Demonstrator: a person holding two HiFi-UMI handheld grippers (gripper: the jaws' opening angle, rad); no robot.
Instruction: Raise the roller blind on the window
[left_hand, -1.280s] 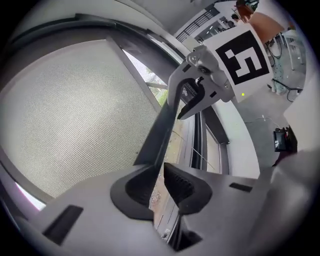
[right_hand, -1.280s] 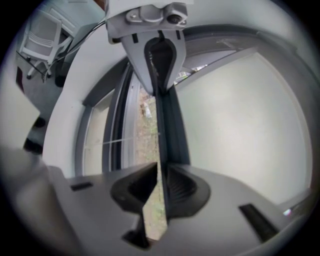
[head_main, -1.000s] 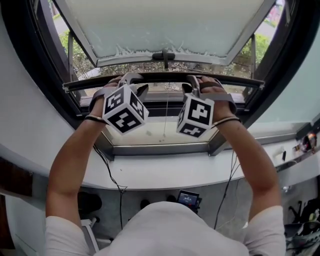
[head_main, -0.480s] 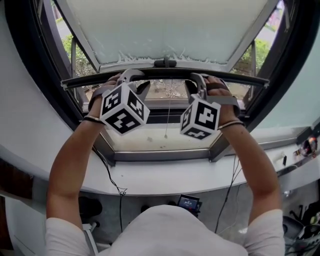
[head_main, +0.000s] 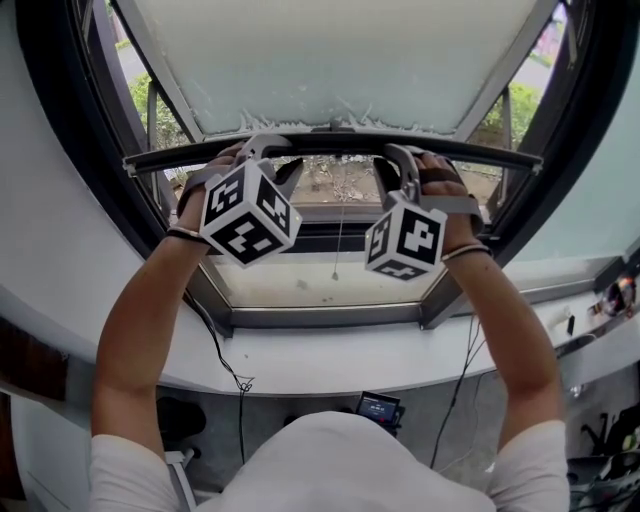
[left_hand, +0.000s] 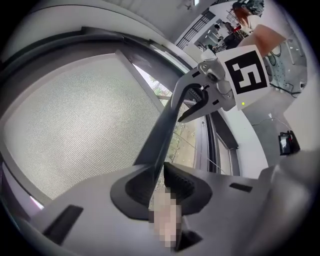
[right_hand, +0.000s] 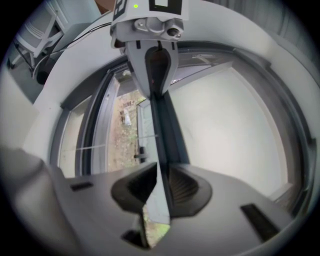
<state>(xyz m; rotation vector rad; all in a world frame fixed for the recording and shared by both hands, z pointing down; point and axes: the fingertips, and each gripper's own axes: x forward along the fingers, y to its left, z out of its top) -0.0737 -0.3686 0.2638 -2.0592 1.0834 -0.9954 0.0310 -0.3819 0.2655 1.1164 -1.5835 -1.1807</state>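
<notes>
Your left gripper (head_main: 258, 152) and right gripper (head_main: 398, 160) each clamp, it seems, the bottom bar (head_main: 320, 143), which runs level across; the blind (head_main: 330, 60) lies above both.

The roller blind (head_main: 330, 60) is seen as off-white with a fine mesh weave, its bottom bar (head_main: 325, 144) and the window frame (head_main: 52, 130) as black, and the cubes of the left gripper (head_main: 262, 150) and right gripper (head_main: 396, 157) as white with black square markers.
</notes>
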